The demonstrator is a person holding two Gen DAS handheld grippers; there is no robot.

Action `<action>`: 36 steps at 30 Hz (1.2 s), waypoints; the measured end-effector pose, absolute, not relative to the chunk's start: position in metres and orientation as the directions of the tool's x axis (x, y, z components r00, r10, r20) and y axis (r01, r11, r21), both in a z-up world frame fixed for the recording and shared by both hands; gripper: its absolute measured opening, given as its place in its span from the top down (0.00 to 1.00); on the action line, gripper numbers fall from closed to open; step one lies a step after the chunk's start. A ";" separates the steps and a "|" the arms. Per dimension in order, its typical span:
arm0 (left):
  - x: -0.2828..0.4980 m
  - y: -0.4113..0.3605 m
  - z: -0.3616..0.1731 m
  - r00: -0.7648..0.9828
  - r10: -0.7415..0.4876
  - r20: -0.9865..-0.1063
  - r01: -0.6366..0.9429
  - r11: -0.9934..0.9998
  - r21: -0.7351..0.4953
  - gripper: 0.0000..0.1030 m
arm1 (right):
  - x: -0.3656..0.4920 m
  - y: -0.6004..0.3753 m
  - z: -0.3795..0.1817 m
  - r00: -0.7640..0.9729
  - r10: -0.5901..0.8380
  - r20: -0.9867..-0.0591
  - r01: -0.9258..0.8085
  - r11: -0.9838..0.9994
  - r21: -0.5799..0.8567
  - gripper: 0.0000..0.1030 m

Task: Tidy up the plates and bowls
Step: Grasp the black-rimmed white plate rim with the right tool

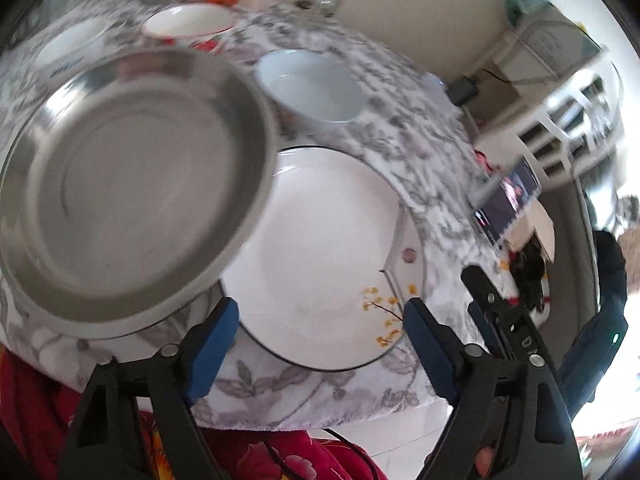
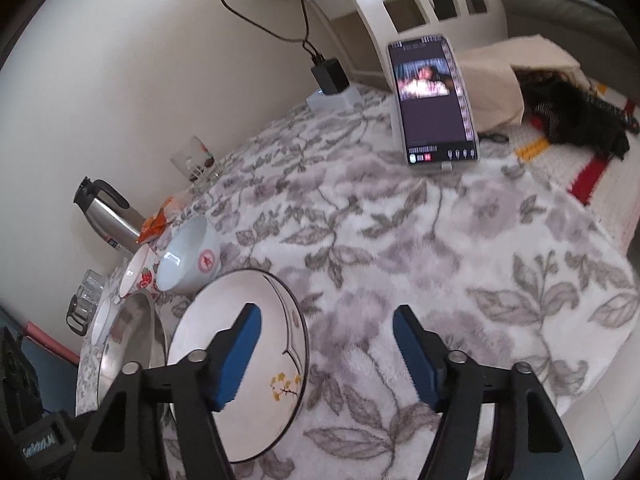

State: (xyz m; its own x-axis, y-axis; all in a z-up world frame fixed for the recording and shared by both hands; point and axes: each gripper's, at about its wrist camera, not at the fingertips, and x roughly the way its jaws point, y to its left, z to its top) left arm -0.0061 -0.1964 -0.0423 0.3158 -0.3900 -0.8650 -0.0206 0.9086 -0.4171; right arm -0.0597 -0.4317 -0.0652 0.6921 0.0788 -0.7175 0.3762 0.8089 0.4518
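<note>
1. I am seeing my left gripper (image 1: 320, 344) with its blue-padded fingers (image 1: 214, 354) spread apart and gripping nothing; they are hanging over the near rim of the white round ceramic plate with a black edge line and yellow blossom sprig (image 1: 320, 248).
2. My right gripper (image 2: 326, 354) is likewise standing released, its left blue pad (image 2: 240, 356) showing in front of that same plate (image 2: 224, 328) and its right pad over bare cloth.
3. The plate is lying flat on the worktop covered in a white cloth with grey leaf print (image 2: 400, 240).
4. The round stainless steel dish (image 1: 132, 184) is sitting just left of the plate, its rim overlapping the plate's edge in my left view.
5. Beyond them, a plain white ceramic bowl (image 1: 310, 86) is standing upright, with a red-patterned white bowl (image 1: 188, 20) farther back.
6. A lit phone (image 2: 434, 100) is propped up at the worktop's far side.
</note>
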 end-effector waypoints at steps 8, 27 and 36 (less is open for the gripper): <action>-0.005 -0.181 -0.060 0.281 -0.366 -0.887 -0.140 0.899 -0.415 0.38 | -0.054 -0.429 -0.081 0.674 0.144 -0.725 0.355 0.797 0.489 0.49; 0.003 -0.170 -0.092 0.217 -0.378 -0.900 -0.226 0.878 -0.423 0.80 | -0.023 -0.419 -0.113 0.619 0.264 -0.740 0.302 0.789 0.535 0.84; 0.008 -0.170 -0.100 0.217 -0.364 -0.906 -0.238 0.880 -0.411 0.86 | -0.003 -0.416 -0.117 0.615 0.293 -0.732 0.259 0.802 0.538 0.85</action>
State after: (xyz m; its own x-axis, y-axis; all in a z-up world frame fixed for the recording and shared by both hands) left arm 0.0080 -0.1702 -0.1000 0.2171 -0.3643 -0.9056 -0.2385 0.8798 -0.4111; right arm -0.0029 -0.4162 -0.1172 0.6155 0.2925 -0.7319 0.2592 0.8018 0.5384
